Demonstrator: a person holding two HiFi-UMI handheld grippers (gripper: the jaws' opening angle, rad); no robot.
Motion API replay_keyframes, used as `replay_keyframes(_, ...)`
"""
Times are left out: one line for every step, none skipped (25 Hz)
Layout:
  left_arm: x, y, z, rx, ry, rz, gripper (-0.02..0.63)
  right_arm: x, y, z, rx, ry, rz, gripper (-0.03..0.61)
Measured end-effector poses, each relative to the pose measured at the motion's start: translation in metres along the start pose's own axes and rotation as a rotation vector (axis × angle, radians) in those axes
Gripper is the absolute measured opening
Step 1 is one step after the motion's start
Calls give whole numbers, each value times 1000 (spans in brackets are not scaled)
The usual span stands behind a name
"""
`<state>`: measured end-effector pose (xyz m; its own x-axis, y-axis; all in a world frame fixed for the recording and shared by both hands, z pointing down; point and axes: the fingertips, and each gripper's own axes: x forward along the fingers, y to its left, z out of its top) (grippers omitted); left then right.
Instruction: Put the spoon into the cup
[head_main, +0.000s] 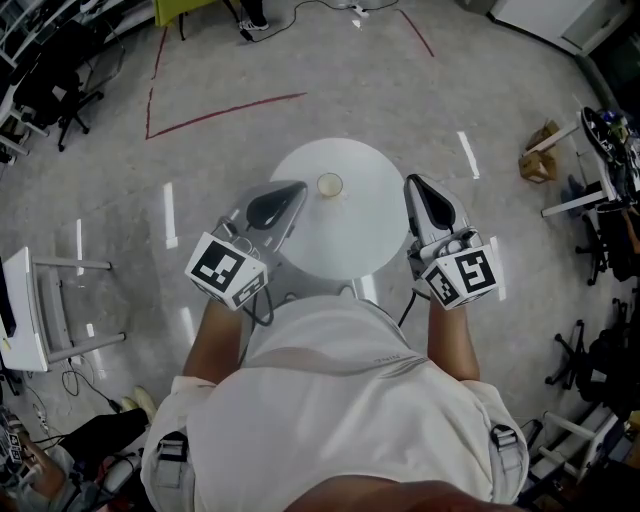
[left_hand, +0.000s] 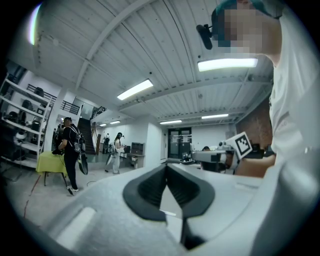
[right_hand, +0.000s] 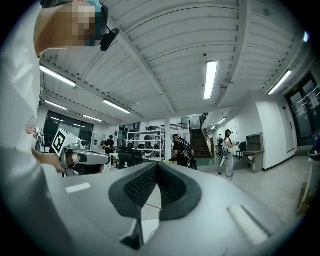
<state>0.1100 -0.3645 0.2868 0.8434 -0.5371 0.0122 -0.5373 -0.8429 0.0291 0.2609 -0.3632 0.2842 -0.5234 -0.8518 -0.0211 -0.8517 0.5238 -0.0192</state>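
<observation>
Finding the spoon in no view, so only guessing at its handling: probably light, stiff and thin, likely slipping between pads, so pinching mid-handle looks best. Holding the left gripper (head_main: 297, 187) with jaws pressed together tip to tip, gripping nothing; holding the right gripper (head_main: 412, 183) likewise closed and empty. Seeing the cup (head_main: 330, 185) standing on the round table (head_main: 375, 225), just beyond the left jaws' tips, farther from the right jaws.
</observation>
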Motion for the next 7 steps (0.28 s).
replay_keyframes(-1,1,0,-2,0,4,3,1,1,0,1,0,3,3)
replay_keyframes(-1,1,0,-2,0,5,3,2,1,-1,2,1,7,3)
replay_keyframes(-1,1,0,-1,0,5,3,2,0,-1,2,3,10,3)
replay_keyframes(0,1,0,2,1,6,3,3,0,-2,3,3,12,3)
replay_keyframes(1,0,0,5,2,6,3,3,-1,-3,3,4,15,3)
replay_keyframes(1,0,0,8,3,6,3,3,-1,-3,4,4,17,3)
replay_keyframes(2,0,0,11,4,6,3,4,-2,-4,5,4,19,3)
